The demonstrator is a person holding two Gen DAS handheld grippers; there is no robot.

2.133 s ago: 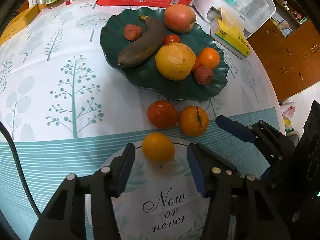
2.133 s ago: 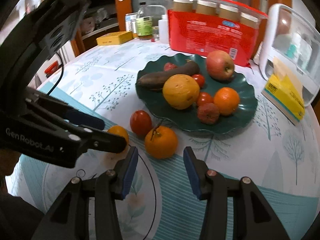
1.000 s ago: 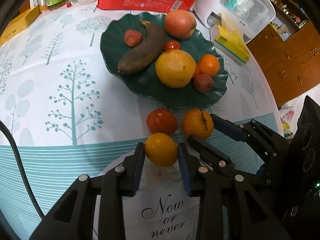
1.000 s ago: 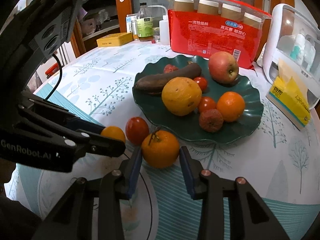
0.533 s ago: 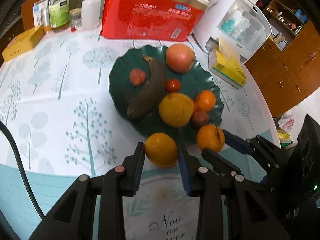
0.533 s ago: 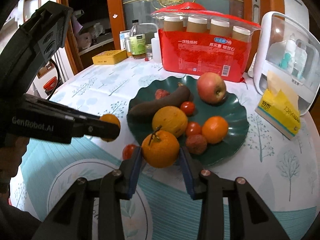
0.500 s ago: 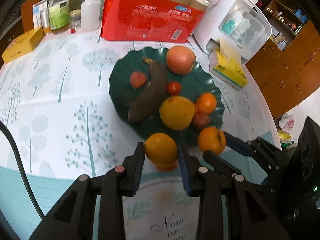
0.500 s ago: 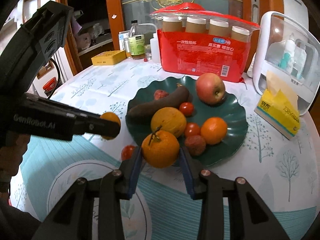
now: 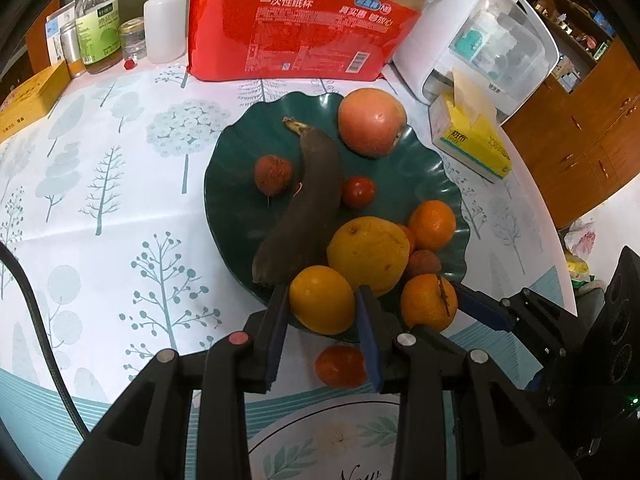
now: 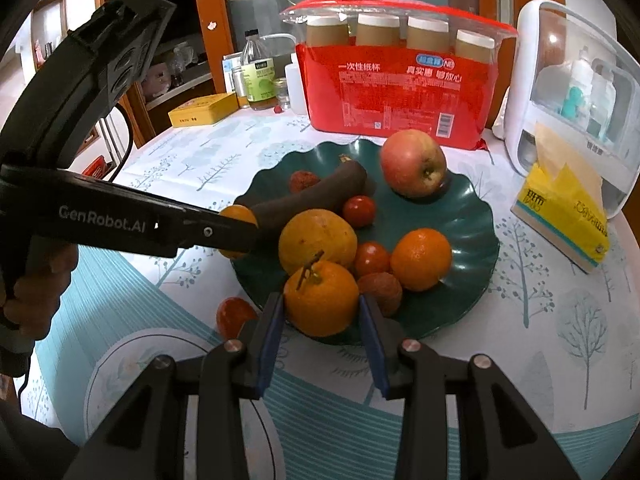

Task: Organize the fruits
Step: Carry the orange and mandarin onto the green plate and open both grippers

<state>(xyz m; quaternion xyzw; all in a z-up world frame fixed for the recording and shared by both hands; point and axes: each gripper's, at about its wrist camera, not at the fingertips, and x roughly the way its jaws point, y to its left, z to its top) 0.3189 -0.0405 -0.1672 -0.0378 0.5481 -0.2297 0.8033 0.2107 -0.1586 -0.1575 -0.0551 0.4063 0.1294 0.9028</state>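
My left gripper (image 9: pixel 322 312) is shut on a small orange (image 9: pixel 322 299) and holds it above the near rim of the dark green plate (image 9: pixel 236 168). My right gripper (image 10: pixel 322 316) is shut on a stemmed orange (image 10: pixel 320 298), also above the plate's (image 10: pixel 472 216) near rim. The plate holds a dark banana (image 9: pixel 308 200), an apple (image 9: pixel 372 122), a big yellow citrus (image 9: pixel 368 254), a small orange (image 9: pixel 432 224), lychees and small tomatoes. A red tomato (image 9: pixel 340 365) lies on the tablecloth below the grippers; it also shows in the right wrist view (image 10: pixel 234 316).
Behind the plate stand a red pack of paper cups (image 9: pixel 296 28), a white appliance (image 9: pixel 492 36), a yellow tissue box (image 9: pixel 472 140), bottles (image 9: pixel 100 20) and a yellow box (image 9: pixel 28 96). A round placemat (image 9: pixel 332 440) lies at the near edge.
Both grippers closed on their oranges, lifted them off the tablecloth and carried them forward to the plate's near rim. The tomato stayed on the cloth.
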